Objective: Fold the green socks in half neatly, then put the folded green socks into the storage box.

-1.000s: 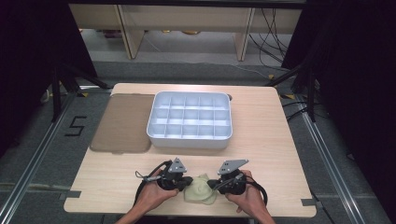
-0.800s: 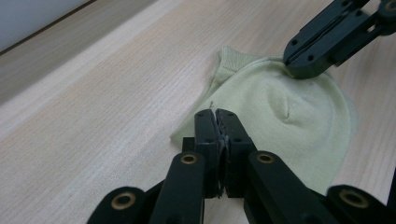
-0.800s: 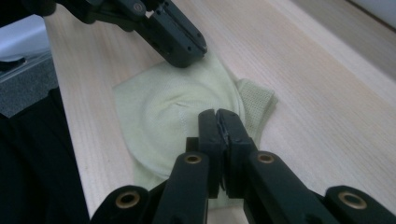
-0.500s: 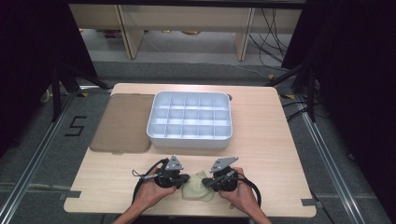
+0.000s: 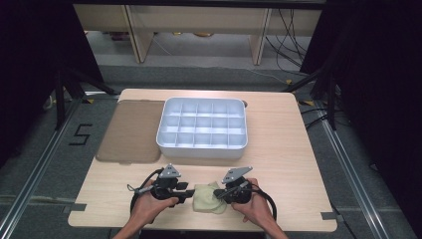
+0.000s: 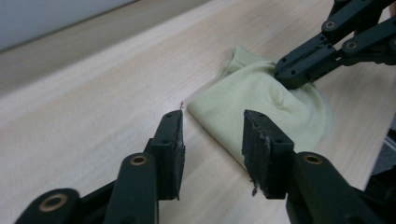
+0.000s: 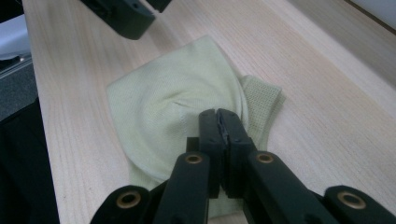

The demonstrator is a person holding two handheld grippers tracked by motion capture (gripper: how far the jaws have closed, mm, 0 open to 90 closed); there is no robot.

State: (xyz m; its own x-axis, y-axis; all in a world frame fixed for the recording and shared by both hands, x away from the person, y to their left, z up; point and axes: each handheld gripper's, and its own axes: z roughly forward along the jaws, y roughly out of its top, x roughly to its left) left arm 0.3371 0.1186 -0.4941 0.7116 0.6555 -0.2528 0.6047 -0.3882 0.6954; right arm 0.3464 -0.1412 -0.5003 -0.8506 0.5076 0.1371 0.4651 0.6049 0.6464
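My left hand-held gripper [image 6: 212,140] has just been opening and has drawn back from the pale green cloth [image 5: 209,198]; its jaws now stand apart with nothing between them, just short of the cloth's near edge. A second ago both pinched it. My right hand-held gripper [image 7: 219,122] stays clamped on a fold of the cloth, which lies bunched on the counter [image 5: 278,164] at its near edge, in front of the white divided tray [image 5: 201,144].

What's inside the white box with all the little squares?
The compartments of the white box that face the high view look bare: just white floors and dividers. The near row's floors hide partly behind its front wall, so something small could sit there.
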